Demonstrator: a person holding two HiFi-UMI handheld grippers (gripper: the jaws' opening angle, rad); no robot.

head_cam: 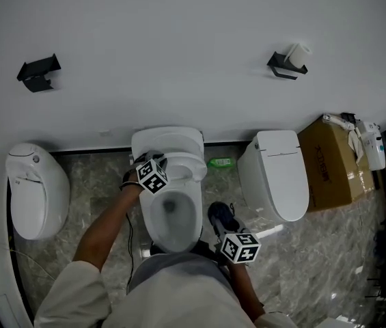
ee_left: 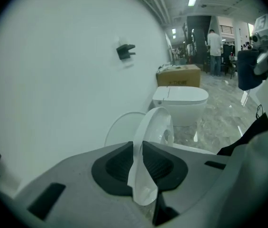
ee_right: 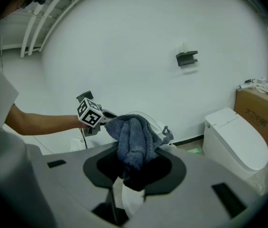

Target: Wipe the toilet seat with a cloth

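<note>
**A:** Toilet seat (ee_left: 158, 127) first: where is it?

**B:** Lifted off the bowl (head_cam: 172, 214) and tilted. The left gripper (ee_left: 138, 151) pinches its thin white rim at about 11 o'clock of the bowl

**A:** And the cloth?

**B:** The blue cloth (ee_right: 133, 137) is bunched in the right gripper (ee_right: 133, 167), whose jaws are pressed onto its lower folds. It hangs at roughly 4 o'clock of the bowl, well apart from the seat, so no wiping contact yet

**A:** How should the wipe go, then?

**B:** My judgement: hold the left pinch steady so the ring neither swings nor drops. Bring the cloth in from 4 o'clock and lay its loose upper fold flat on the ring, so the towel meets the plastic rather than the jaw tips. Sweep along the ring in one continuous arc with light pressure. The patch under the left gripper will be missed unless that grip shifts along the rim afterwards
</note>
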